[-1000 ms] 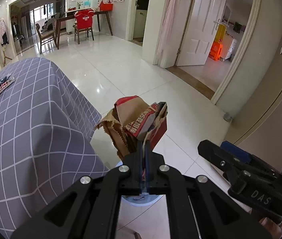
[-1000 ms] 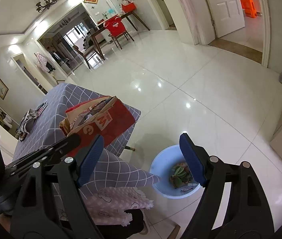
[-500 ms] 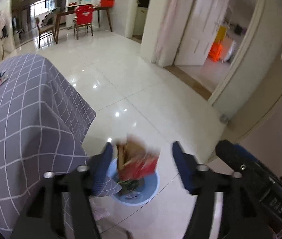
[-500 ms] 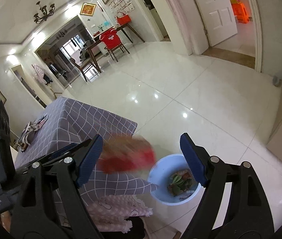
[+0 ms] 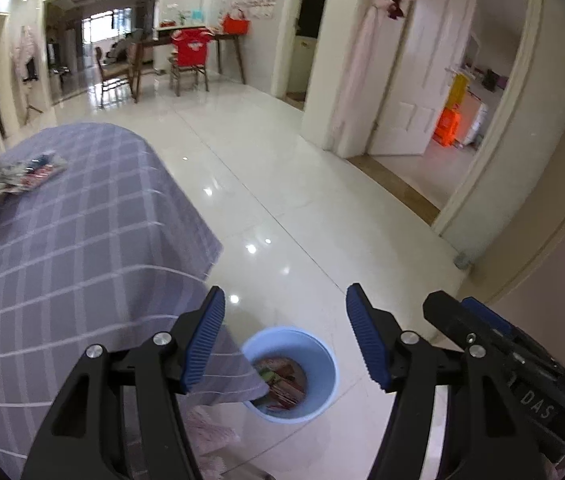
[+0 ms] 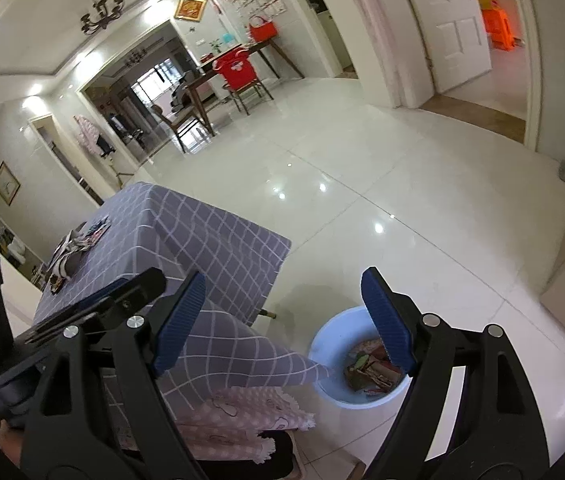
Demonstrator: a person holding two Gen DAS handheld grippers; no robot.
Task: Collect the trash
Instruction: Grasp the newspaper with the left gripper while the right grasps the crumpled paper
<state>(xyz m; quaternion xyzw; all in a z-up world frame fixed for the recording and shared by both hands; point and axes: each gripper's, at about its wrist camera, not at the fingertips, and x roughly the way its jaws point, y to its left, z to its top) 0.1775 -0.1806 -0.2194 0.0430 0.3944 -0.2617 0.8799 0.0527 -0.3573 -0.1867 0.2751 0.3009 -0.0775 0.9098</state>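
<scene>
A light blue bin [image 5: 294,414] stands on the floor by the table's corner, with crumpled red and brown paper wrapping [image 5: 282,380] lying inside it. My left gripper [image 5: 285,292] hovers above the bin, open, with nothing between its blue pads. In the right wrist view the same bin [image 6: 362,402] and wrapping [image 6: 370,368] sit below my right gripper [image 6: 283,278], which is open and empty too. More wrappers [image 5: 22,172] lie at the far end of the grey checked tablecloth [image 5: 82,240], also visible as a small pile of wrappers [image 6: 78,244].
The tablecloth's corner [image 6: 274,364] hangs over the bin's left rim. A pink cloth [image 6: 242,420] sits under the table. Glossy white tile floor [image 5: 282,160] stretches to a dining table with chairs and to open doorways at the right.
My left gripper opened and let go of the red and brown paper wrapping, which fell into the blue bin. Both grippers have since risen a little.
</scene>
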